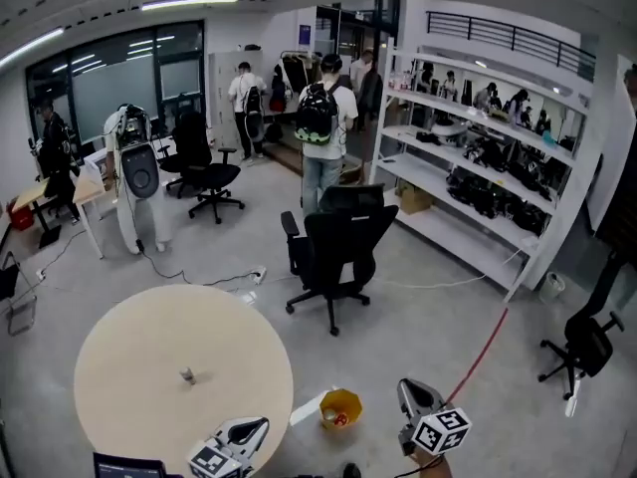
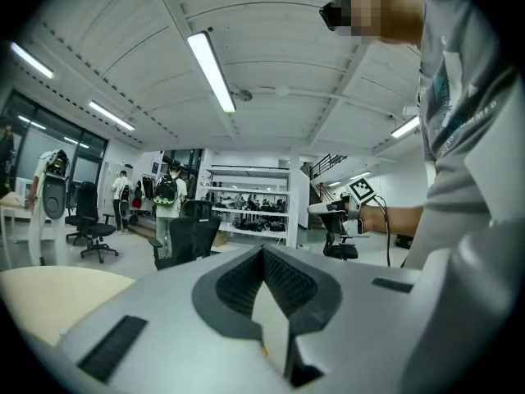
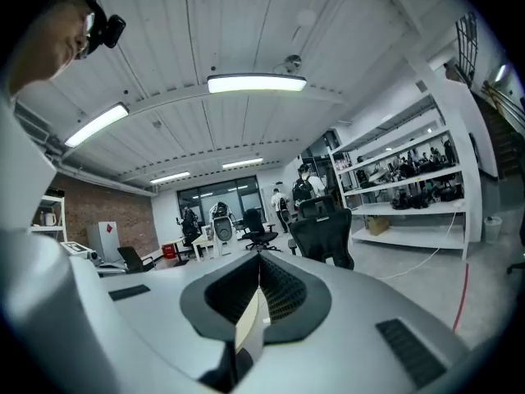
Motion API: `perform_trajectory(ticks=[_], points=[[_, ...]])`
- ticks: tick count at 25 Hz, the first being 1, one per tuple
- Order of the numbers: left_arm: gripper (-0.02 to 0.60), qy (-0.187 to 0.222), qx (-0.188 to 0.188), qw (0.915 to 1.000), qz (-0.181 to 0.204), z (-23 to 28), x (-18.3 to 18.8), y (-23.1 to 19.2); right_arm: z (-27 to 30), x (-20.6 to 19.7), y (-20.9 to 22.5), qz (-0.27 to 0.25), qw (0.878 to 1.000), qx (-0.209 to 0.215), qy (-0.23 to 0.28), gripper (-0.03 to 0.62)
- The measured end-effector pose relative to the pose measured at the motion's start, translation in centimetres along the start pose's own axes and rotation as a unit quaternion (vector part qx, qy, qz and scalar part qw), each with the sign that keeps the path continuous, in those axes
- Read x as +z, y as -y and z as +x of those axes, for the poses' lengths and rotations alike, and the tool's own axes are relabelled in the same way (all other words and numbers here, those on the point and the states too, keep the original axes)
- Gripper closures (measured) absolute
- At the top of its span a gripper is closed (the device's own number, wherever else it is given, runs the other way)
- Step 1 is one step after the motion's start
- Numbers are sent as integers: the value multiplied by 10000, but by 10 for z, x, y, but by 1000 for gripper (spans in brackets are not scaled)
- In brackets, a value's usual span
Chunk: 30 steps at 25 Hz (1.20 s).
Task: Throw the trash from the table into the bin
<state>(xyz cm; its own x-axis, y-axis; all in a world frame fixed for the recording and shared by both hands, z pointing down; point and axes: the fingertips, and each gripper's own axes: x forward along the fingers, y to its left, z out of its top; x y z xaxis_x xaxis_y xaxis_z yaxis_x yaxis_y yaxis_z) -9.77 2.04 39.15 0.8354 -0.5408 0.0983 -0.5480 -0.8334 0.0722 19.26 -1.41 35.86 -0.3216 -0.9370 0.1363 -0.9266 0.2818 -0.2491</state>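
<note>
Beige table (image 1: 119,386), small trash (image 1: 186,374) on top, yellow bin (image 1: 340,407) nearby

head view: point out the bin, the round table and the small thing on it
bin (image 1: 341,394), head view, far rim
round table (image 1: 139,347), head view, bare top
small thing (image 1: 187,374), head view, its middle

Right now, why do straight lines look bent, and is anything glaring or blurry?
Head view: wide lens bows the shelving, everything sharp. Left gripper view: heavy fisheye, black corners. Right gripper view: same bulge, ceiling light glares white.
</note>
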Motion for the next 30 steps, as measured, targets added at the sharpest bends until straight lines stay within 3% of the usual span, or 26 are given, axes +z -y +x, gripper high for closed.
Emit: perform_trajectory(ticks=[4, 15, 20, 25, 30], points=[[540, 128, 148, 9998, 32, -24, 2, -7, 0, -1, -33, -278, 9996, -11, 102, 582], [540, 448, 571, 9973, -84, -79, 5, -20, -14, 22, -60, -1064, 9937, -4, 362, 582], [540, 603, 693, 9958, -44, -80, -5, -37, -19, 23, -52, -1200, 9923, -86, 307, 582], [540, 775, 770, 9940, -50, -125, 2, -62, -25, 17, -98, -1325, 9908, -178, 212, 582], [540, 960, 917, 9911, 32, -142, 7, -80, -22, 13, -116, -1493, 9886, -126, 117, 582]])
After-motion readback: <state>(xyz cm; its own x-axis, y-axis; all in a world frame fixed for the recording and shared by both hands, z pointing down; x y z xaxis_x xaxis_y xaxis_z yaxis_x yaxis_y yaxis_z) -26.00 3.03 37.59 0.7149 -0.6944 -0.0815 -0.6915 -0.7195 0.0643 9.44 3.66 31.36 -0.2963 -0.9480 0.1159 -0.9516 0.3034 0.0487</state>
